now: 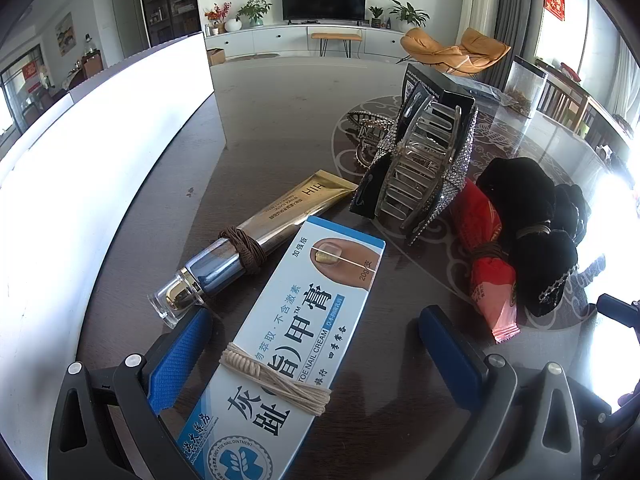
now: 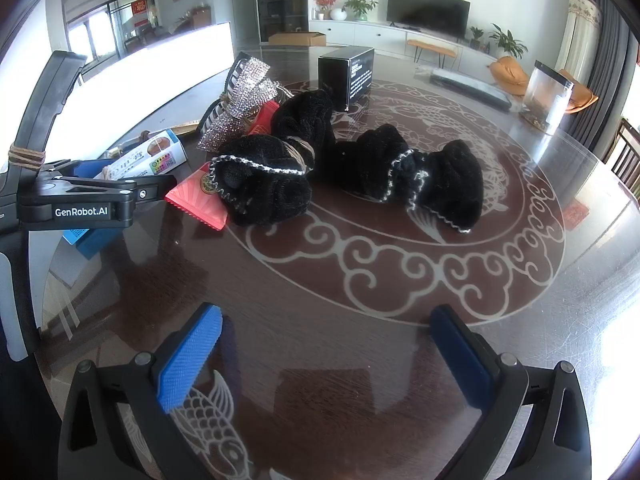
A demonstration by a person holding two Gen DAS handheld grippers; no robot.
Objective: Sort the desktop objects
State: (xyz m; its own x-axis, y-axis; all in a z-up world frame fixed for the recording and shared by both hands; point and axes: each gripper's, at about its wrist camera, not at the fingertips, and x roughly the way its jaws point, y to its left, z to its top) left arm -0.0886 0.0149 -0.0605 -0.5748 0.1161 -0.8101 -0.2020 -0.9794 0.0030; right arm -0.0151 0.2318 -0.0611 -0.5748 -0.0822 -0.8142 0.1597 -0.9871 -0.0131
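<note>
A white and blue toe nail cream box (image 1: 288, 340), bound with beige cord, lies flat between the blue pads of my left gripper (image 1: 316, 360), which is open around it without squeezing. Beside the box lies a gold and silver tube (image 1: 256, 240) wrapped with brown cord. Beyond are a rhinestone hair claw (image 1: 424, 168), a red packet (image 1: 488, 272) and black scrunchies (image 1: 532, 224). My right gripper (image 2: 324, 360) hangs open over bare table, with two black scrunchies (image 2: 264, 188) (image 2: 424, 176), the red packet (image 2: 200, 200) and the hair claw (image 2: 240, 96) ahead of it.
A bright white box wall (image 1: 100, 160) runs along the left side. A black carton (image 2: 346, 76), a clear container (image 2: 548, 96) and a bagged dark bar (image 2: 468, 84) stand farther back on the round glass-topped table (image 2: 400, 280). The left gripper's housing (image 2: 76, 204) sits at the left.
</note>
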